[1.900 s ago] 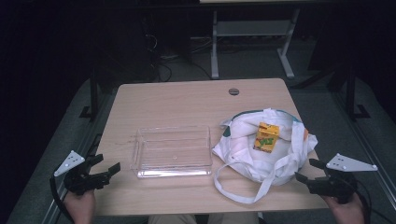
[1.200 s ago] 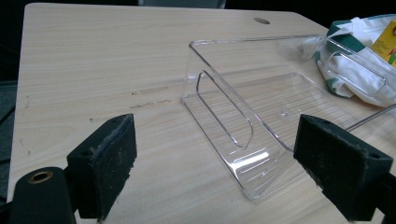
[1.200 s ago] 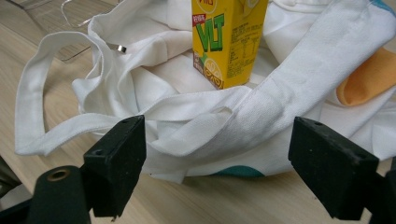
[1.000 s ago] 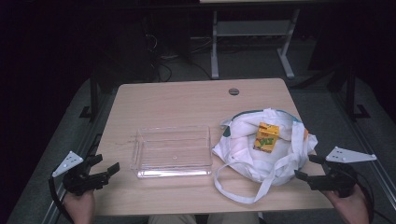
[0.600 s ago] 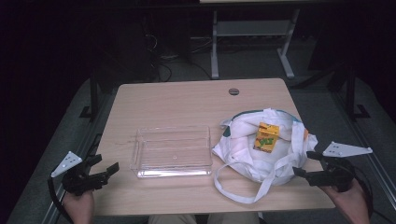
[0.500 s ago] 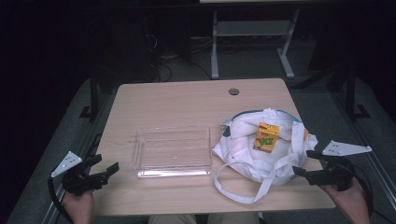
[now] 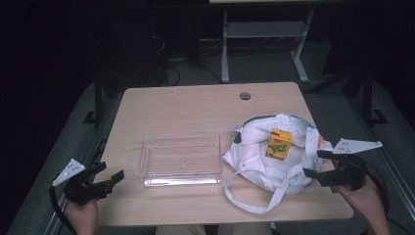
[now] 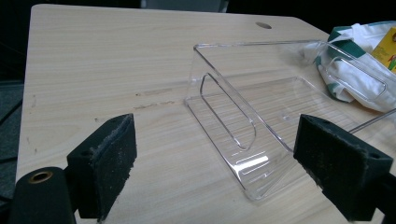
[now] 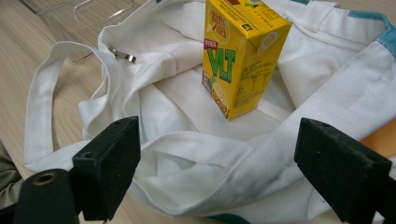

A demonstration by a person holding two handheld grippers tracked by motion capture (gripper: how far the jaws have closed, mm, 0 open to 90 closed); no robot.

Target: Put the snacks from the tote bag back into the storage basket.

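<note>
Standing on the crumpled white bag (image 7: 274,161) is one yellow carton (image 7: 279,143), upright, near the right side of the surface (image 7: 195,105). One bag is counted, its straps (image 7: 254,196) spread loose toward the near edge. One clear tray (image 7: 180,157) is set just beside the bag, at the middle of the surface. Two claws are seen: the right claw (image 7: 313,164) is held spread wide at the bag's right edge, with folds of cloth between it and the carton; the left claw (image 7: 110,176) is likewise spread, gripping nothing, near the tray's left end.
</note>
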